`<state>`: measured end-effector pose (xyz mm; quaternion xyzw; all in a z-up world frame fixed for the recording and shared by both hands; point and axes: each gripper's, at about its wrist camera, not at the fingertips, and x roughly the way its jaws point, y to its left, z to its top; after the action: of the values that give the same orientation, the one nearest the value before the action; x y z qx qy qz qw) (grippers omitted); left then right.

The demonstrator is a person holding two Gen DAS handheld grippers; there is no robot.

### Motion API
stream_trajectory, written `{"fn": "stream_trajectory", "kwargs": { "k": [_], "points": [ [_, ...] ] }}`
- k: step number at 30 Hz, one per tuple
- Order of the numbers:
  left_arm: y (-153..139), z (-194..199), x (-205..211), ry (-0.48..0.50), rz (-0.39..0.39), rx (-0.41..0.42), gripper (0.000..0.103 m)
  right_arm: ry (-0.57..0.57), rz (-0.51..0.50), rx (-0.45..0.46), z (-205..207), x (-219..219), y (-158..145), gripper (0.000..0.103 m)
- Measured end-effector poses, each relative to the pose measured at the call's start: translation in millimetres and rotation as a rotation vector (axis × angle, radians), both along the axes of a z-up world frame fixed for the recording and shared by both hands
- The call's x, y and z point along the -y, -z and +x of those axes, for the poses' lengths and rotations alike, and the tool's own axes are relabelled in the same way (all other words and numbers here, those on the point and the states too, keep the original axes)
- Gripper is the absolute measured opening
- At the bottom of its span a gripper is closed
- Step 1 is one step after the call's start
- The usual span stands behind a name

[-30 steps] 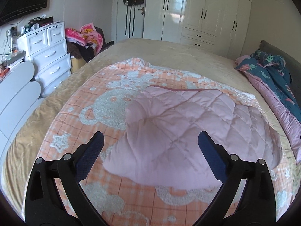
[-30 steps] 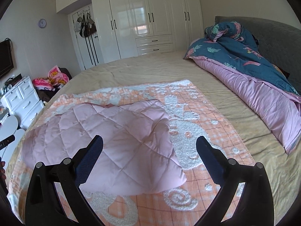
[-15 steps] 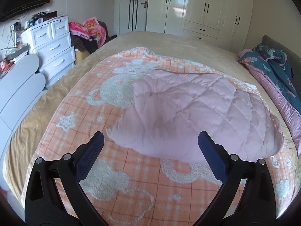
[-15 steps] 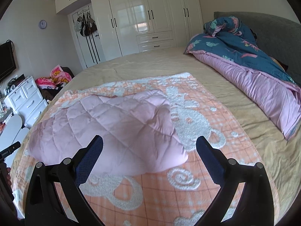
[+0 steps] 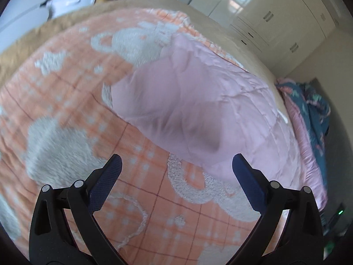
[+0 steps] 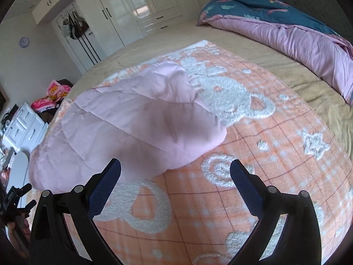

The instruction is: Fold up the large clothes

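Observation:
A pale pink quilted garment [image 5: 198, 110] lies folded in a puffy bundle on an orange blanket with white bear shapes [image 5: 66, 114]. In the right wrist view the garment [image 6: 136, 119] fills the centre left on the same blanket [image 6: 275, 154]. My left gripper [image 5: 176, 172] is open and empty, hovering over the blanket just in front of the garment's near edge. My right gripper [image 6: 175, 174] is open and empty, just in front of the garment's near right corner. The other gripper's tip [image 6: 16, 196] shows at the far left edge.
A teal and pink duvet [image 6: 286, 26] is heaped along the bed's right side. White wardrobes [image 6: 136, 6] stand behind the bed. A white drawer chest [image 6: 24, 123] and a pile of bright clothes [image 6: 53, 95] stand at the left.
Both grippers have tilted downward and moved closer to the bed. The garment looks larger in both views. The left view is now blurred from motion. Both stay open.

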<state>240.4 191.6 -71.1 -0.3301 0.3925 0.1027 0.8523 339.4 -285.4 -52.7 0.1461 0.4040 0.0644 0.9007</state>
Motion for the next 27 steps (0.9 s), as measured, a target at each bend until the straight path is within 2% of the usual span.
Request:
{"fn": "stream_trajectory", "kwargs": {
  "k": [5,9,11,18,21,27],
  "points": [
    [10.5,7.3,-8.6,-0.042,-0.101,0.021,0.094,0.018,0.048,-0.04,9.5,-1.5,15.0,0.099],
    [29.3,19.7,-14.6,-0.075,-0.278,0.037,0.094,0.07,0.114,-0.072,21.2,2.8,25.4,0.099],
    [35.1,26.7,-18.0,-0.099,-0.314,0.044,0.094,0.098,0.168,-0.088,28.2,5.4,30.1,0.099],
    [45.6,53.5,-20.4,-0.126,-0.334,0.049,0.095,0.123,0.333,-0.15,58.1,3.9,54.4,0.099],
    [55.1,62.5,-22.4,-0.13,-0.355,0.046,0.095,0.124,0.368,-0.14,66.4,1.1,60.4,0.099],
    [56.4,73.9,-20.5,-0.118,-0.314,0.064,0.095,0.135,0.435,-0.1,83.0,-0.4,74.5,0.099]
  ]
}}
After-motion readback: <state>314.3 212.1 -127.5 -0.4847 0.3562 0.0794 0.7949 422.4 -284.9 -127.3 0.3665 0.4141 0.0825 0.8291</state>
